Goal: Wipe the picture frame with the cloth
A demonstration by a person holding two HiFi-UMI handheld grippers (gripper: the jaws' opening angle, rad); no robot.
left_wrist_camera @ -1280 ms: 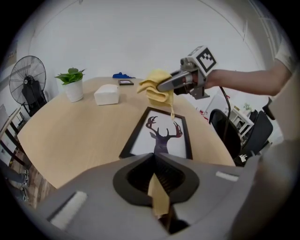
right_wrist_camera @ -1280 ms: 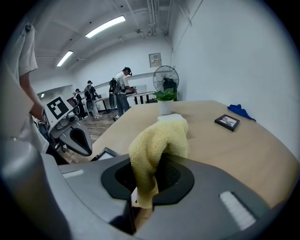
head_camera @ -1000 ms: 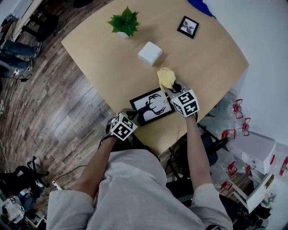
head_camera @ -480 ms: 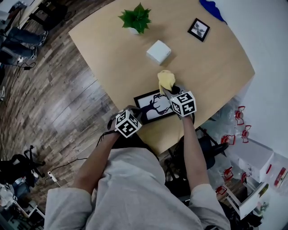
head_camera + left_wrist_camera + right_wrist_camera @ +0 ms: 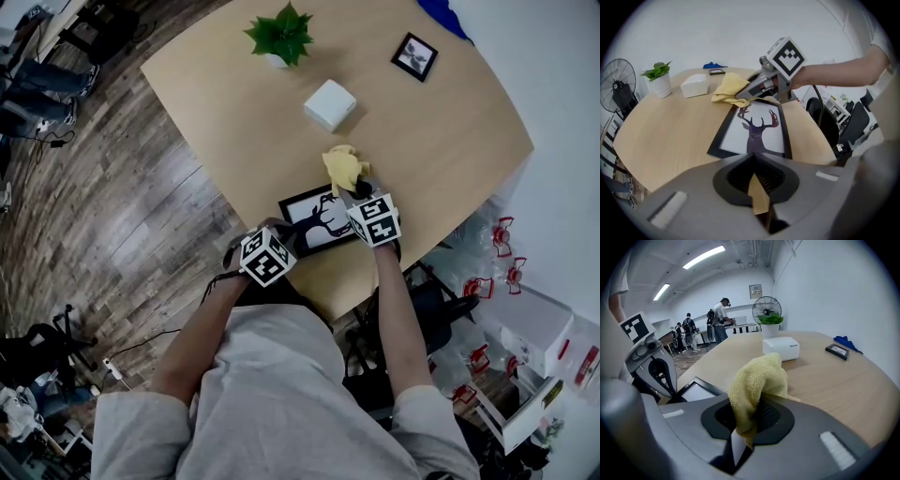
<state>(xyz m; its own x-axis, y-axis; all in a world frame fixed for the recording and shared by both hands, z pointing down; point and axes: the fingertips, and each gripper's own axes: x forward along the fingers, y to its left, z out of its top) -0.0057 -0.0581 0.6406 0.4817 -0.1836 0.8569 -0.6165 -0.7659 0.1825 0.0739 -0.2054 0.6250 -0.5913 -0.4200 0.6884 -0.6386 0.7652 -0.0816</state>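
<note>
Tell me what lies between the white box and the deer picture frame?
The yellow cloth, pinched in the right gripper, sits between white box and frame; the head view shows it.

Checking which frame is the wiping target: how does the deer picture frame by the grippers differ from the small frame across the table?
The deer frame is clearly larger than the small frame. The deer frame lies at the near edge, with the yellow cloth held by the right gripper at its far end; the small frame lies near the far edge, untouched. Both are black-bordered and lie flat on the table.
</note>
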